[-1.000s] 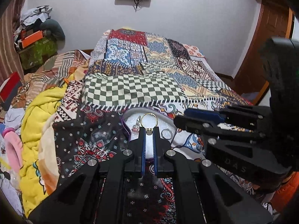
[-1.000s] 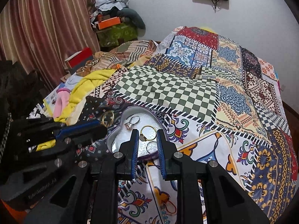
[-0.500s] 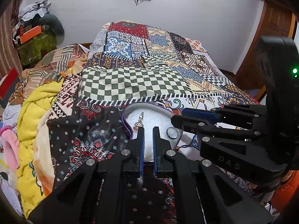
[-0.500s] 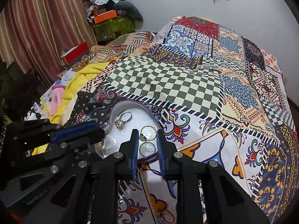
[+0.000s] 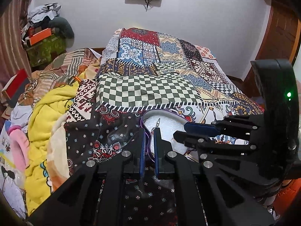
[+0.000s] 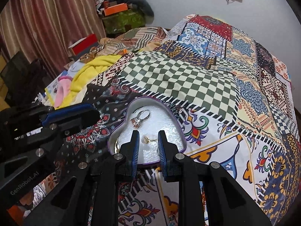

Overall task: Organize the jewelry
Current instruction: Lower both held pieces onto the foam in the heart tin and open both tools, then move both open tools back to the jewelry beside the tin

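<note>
Two empty claws, right (image 6: pixel 148 141) parted over gold ring (image 6: pixel 146 139) in heart tin (image 6: pixel 176 124) (left (image 5: pixel 149 137) narrowly parted)

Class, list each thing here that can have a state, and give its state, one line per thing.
Heart-shaped tin: open, no lid on it, lying on the bedspread.
Silver ring: lying inside the tin.
Gold ring: lying inside the tin, between the fingers but not gripped.
Left tongs: open, nothing held, at the tin's edge.
Right tongs: open, nothing held, over the tin.
</note>
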A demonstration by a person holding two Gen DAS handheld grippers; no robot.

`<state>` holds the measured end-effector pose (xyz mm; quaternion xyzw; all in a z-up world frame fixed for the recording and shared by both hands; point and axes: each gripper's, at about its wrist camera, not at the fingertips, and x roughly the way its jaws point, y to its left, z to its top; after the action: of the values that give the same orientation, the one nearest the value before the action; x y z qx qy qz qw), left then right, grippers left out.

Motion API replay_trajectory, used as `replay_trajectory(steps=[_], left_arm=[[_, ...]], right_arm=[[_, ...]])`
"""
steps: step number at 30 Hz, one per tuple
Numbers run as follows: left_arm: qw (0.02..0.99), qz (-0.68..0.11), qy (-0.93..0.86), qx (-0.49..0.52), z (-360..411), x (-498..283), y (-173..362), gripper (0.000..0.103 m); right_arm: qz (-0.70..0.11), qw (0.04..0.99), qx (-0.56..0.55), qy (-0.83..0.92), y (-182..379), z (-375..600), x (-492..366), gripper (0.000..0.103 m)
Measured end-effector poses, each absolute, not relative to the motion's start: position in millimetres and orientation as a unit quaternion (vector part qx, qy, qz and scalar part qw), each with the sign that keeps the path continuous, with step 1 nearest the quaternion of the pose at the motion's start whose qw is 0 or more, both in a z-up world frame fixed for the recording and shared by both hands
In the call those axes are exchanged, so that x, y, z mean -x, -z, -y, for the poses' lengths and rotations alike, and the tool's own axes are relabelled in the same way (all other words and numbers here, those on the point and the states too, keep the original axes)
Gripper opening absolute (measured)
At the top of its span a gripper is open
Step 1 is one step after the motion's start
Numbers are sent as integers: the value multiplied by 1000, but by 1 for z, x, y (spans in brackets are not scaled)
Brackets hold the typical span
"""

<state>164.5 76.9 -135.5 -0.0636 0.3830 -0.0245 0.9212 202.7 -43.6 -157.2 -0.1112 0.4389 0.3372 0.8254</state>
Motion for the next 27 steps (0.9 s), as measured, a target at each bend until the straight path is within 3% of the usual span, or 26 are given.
replay_trajectory(steps=[2, 19, 27], left_arm=[[922, -382, 24, 64, -77, -163, 134, 5], [932, -357, 35, 53, -58, -140, 100, 10], [935, -349, 51, 42, -37, -127, 89, 22]], right_arm=[[-438, 827, 111, -334, 155, 45, -201, 24], [-384, 873, 87, -288, 102, 93, -179, 25], [-357, 893, 87, -261, 86, 123, -161, 34]])
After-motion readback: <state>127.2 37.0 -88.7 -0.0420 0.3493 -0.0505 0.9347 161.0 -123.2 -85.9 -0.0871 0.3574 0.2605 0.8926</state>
